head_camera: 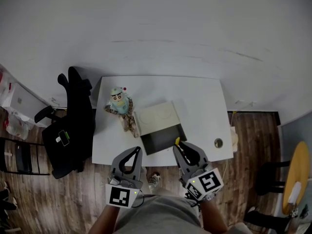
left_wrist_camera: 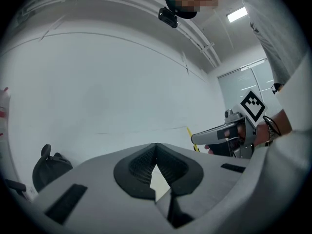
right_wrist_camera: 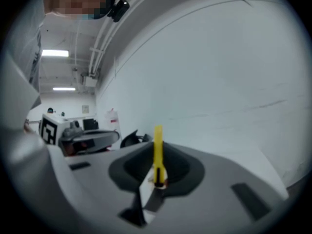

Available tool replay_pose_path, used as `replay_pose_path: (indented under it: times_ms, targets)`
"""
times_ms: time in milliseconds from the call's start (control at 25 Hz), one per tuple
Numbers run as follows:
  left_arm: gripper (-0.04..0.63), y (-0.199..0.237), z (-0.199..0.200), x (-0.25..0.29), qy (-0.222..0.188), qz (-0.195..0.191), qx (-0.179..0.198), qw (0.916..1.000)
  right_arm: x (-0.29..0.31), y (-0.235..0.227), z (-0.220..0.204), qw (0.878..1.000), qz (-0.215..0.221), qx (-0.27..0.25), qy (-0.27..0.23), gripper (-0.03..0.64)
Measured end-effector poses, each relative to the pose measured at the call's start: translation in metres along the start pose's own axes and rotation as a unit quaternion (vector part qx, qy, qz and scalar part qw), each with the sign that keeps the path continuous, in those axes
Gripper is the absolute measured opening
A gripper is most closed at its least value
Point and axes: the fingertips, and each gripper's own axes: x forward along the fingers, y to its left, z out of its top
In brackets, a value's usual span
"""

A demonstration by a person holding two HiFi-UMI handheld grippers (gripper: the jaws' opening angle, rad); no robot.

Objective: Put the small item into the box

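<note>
**While the right gripper carried a yellow stick, the box waited open**

Seen from the head view, a white table (head_camera: 204, 106) filled the middle of the frame. An open box (head_camera: 161, 138) with a dark inside sat near its lower edge, and a doll (head_camera: 120, 105) lay just left of it.

The right gripper (right_wrist_camera: 157, 179) was clamped on the lower end of a thin yellow stick (right_wrist_camera: 158, 147), which stood up past the jaws. In the head view that tip sat at the box's lower right corner. The left gripper (left_wrist_camera: 156, 147) was at lower centre, its jaws together on nothing.

The likely risks:
- The stick was pinched only at one end, so it could pivot or slip out.
- Letting go this close to the table's edge might drop it outside the box or onto the floor.
- Nothing steadied the box, so a bump could shift it.
</note>
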Motion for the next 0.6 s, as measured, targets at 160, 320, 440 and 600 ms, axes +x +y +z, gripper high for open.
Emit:
replay_pose_path:
  times_ms: [160,320,440,600]
  targets:
    - [0.031,0.008,-0.002,0.014,0.005,-0.007,-0.004,1.0,0.016,-0.004,-0.003,1.0,0.0,-0.006,0.017,0.078]
    - [0.031,0.017,-0.008,0.026,0.012,-0.012,-0.013,0.9998,0.034,-0.007,-0.011,0.999,0.003,-0.009,0.036,0.078]
    - [0.031,0.022,-0.012,0.034,0.019,-0.016,-0.019,0.9995,0.044,-0.009,-0.021,0.998,0.003,-0.012,0.056,0.078]
    - [0.031,0.028,-0.015,0.045,0.02,-0.024,-0.023,0.9993,0.056,-0.015,-0.039,0.995,-0.005,-0.027,0.092,0.078]
